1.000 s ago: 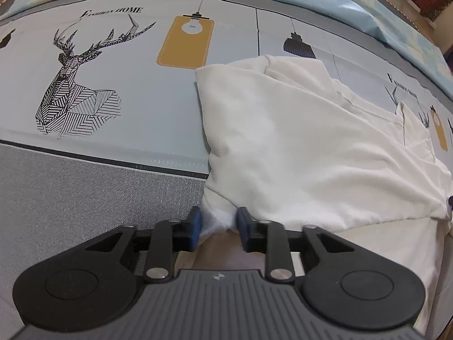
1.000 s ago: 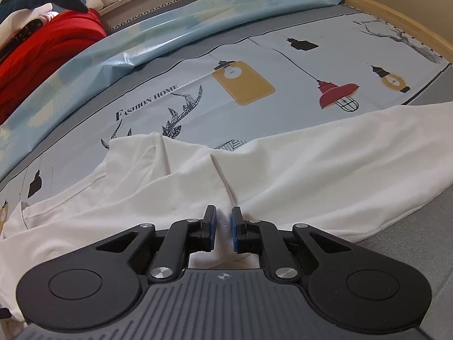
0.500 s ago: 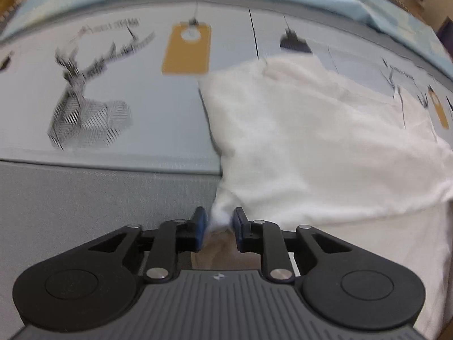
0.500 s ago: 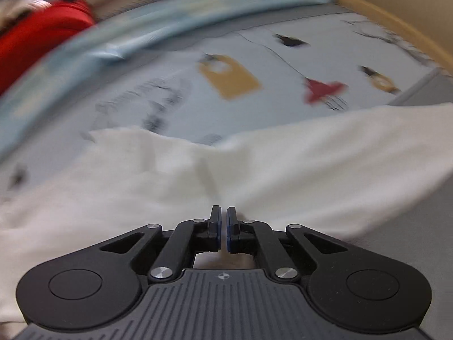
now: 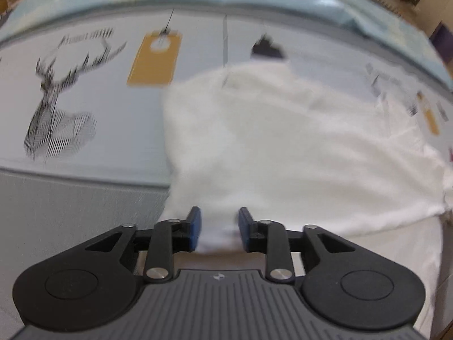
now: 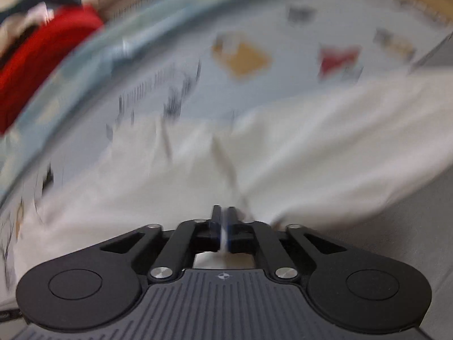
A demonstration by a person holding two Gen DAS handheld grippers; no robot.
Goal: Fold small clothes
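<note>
Since a second ago, wider gap between the pads of the left gripper (image 5: pixel 218 228), jaws opening, with the corner of the white garment (image 5: pixel 283 153) between the blue pads but no longer clearly pinched. Garment across centre and right of the left wrist view, on the printed bedsheet (image 5: pixel 85 85); lettering above the deer print (image 5: pixel 56 107) at upper left too blurred to read.

Right wrist view: right gripper (image 6: pixel 223 226) nearly pressed together, starting to open, thin white fabric between. Garment (image 6: pixel 254 164) across mid-frame. Sheet writing unreadable. Red fabric (image 6: pixel 36 56) upper left.
</note>
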